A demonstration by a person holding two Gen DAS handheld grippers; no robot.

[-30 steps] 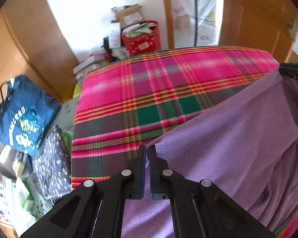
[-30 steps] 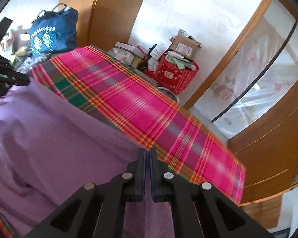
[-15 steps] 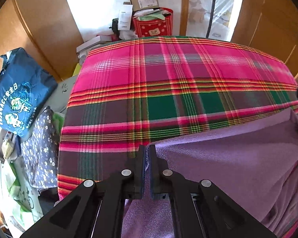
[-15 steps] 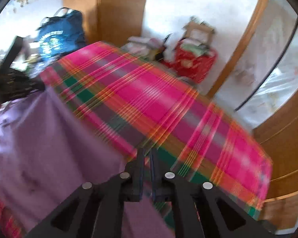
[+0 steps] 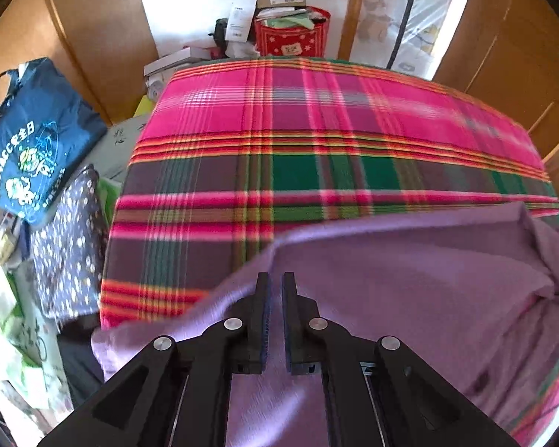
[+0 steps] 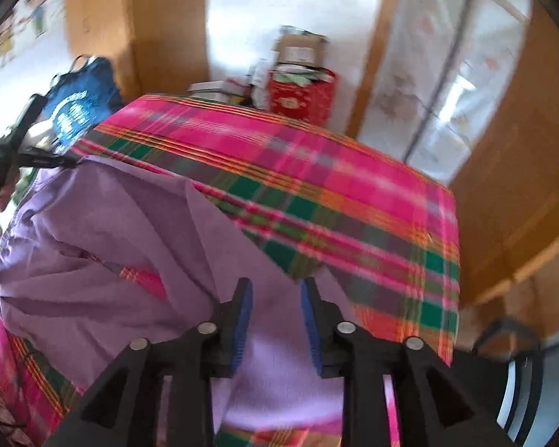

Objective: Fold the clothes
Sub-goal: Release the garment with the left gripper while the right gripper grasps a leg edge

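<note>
A purple garment (image 5: 410, 272) lies spread over the near part of a table covered with a pink, green and orange plaid cloth (image 5: 316, 119). My left gripper (image 5: 275, 290) sits over the garment's left part, its jaws a narrow gap apart with no cloth visibly pinched. In the right wrist view the garment (image 6: 123, 231) lies rumpled, and my right gripper (image 6: 275, 298) is open above its near edge. The left gripper also shows at the far left of that view (image 6: 26, 152), at the garment's corner.
A blue tote bag (image 5: 29, 138) and a dotted dark cloth (image 5: 70, 238) sit left of the table. A red bin (image 5: 290, 37) with boxes stands behind it. Wooden doors (image 5: 503, 56) flank the right. The table's right edge (image 6: 454, 260) drops off near a dark chair.
My right gripper has opened and let go of the garment, which dropped onto the table. My left gripper's jaws have parted slightly, and the garment now lies flatter and lower.
</note>
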